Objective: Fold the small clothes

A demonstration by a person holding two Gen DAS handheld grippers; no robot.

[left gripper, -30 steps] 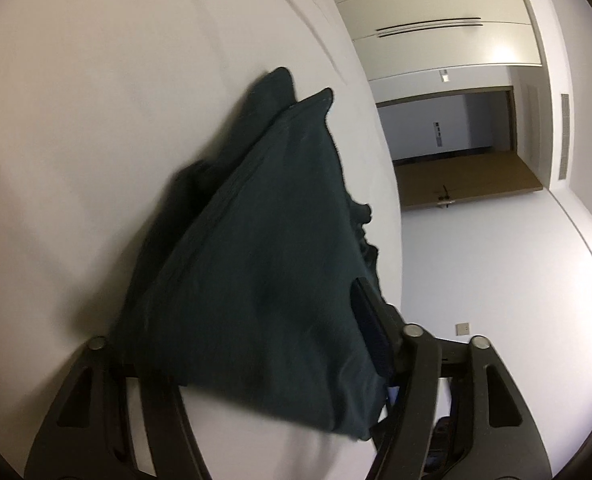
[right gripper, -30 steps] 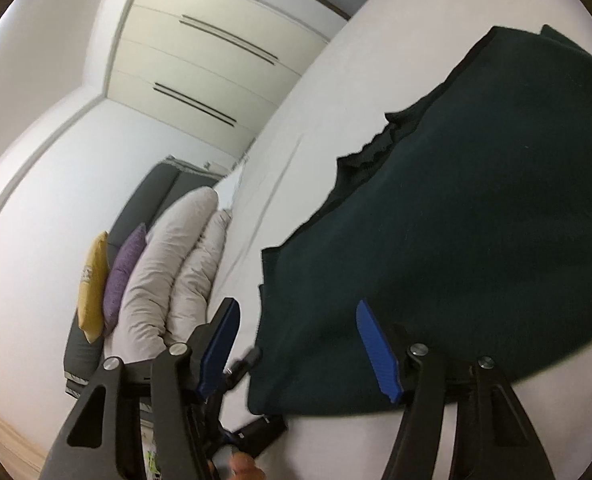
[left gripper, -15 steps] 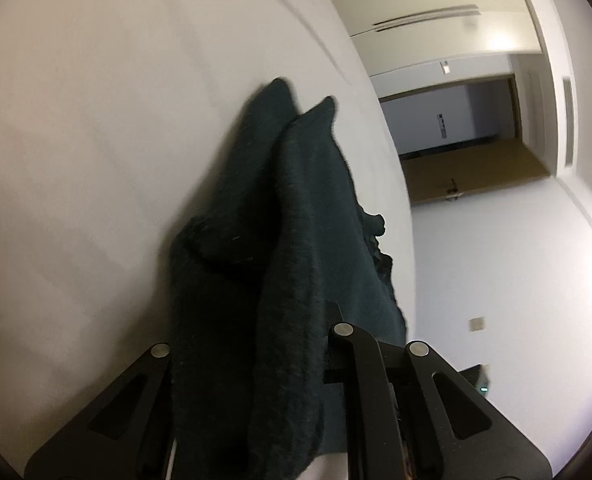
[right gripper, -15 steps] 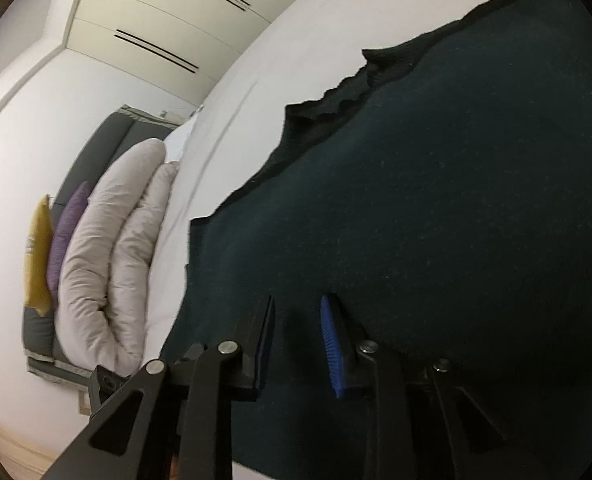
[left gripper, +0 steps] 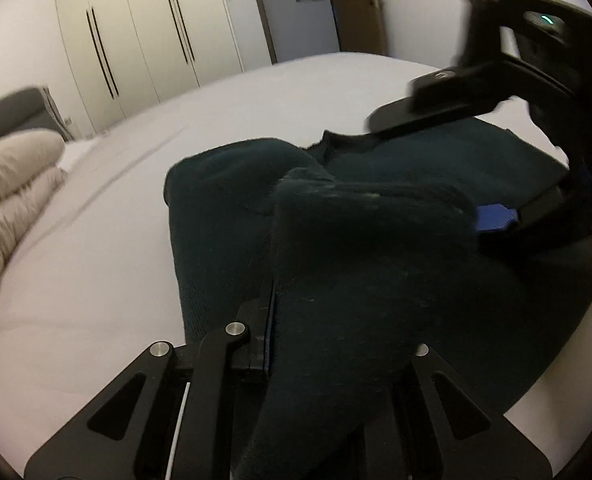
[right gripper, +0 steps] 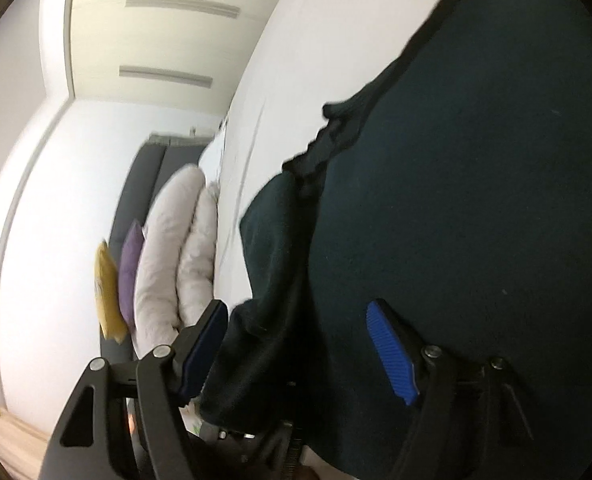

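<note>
Fold in progress on the dark green knit garment, lying on the white bed. Left gripper has its jaws pinched tight on a bunched edge of it, lifted over the flat part. Right gripper has jaws spread wide with cloth draped between them, gripping nothing. My take: carry that edge straight across, line it up with the far hem, then let go low. No labels or writing readable anywhere.

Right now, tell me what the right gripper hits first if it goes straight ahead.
Most likely the dark green garment: the open right gripper already has cloth between its fingers, with more garment lying ahead on the white bed.
</note>
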